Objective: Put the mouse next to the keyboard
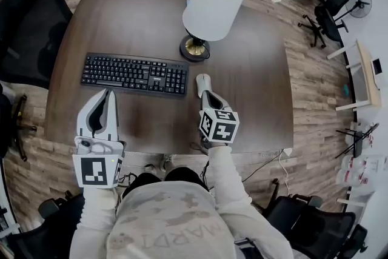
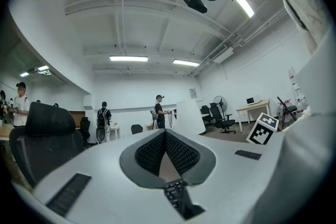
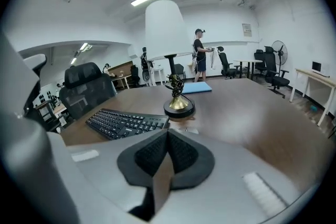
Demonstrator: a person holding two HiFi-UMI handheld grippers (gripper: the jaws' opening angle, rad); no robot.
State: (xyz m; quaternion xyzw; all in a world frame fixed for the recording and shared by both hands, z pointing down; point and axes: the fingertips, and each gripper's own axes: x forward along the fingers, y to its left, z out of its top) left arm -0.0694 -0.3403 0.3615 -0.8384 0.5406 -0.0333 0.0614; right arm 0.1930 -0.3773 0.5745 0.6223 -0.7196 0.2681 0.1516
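Left hand-held gripper [image 1: 108, 94] and right hand-held gripper [image 1: 209, 100] — jaws together, empty; mouse [image 1: 201, 80] just beside keyboard [image 1: 134, 74].

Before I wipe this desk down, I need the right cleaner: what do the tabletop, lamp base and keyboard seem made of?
Tabletop: dark brown wood or wood-look laminate, satin; faint grain, soft reflections. Lamp base: probably polished brass-coloured metal on a black disc; it glints. Keyboard: matte black plastic, judging by its dull keys.
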